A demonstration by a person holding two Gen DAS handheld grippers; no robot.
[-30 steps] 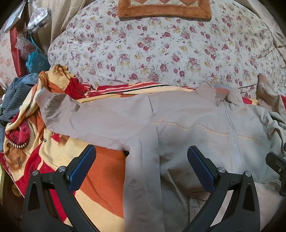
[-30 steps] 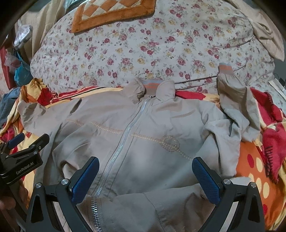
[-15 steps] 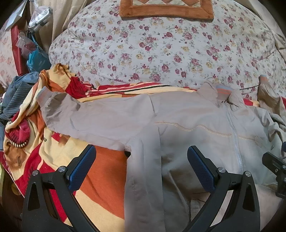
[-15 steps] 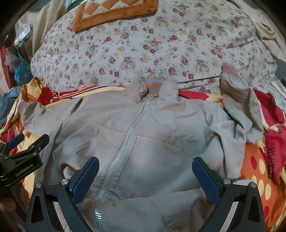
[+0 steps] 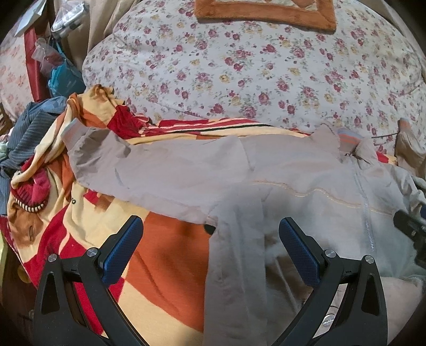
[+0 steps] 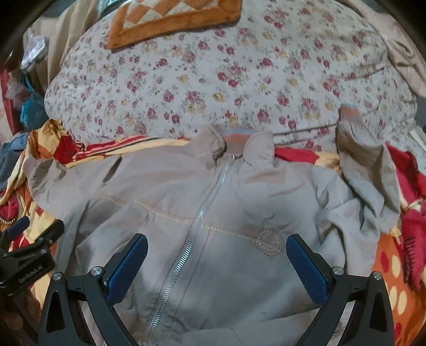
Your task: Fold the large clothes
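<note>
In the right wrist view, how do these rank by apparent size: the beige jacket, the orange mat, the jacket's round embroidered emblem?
1. Beige jacket, the largest by far.
2. Orange mat, cut off by the frame and farther away, so its real size is uncertain.
3. Round emblem, the smallest.

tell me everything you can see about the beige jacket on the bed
The beige jacket lies front up on a red, orange and yellow blanket, collar toward the floral duvet. It looks like thin, wrinkled woven cloth with a closed silver zipper, a striped ribbed neckband, pale stitching across the chest and a round embroidered emblem. One sleeve stretches out flat; the other sleeve is bunched, cuff up. Both grippers are open above it, gripping nothing.
</note>
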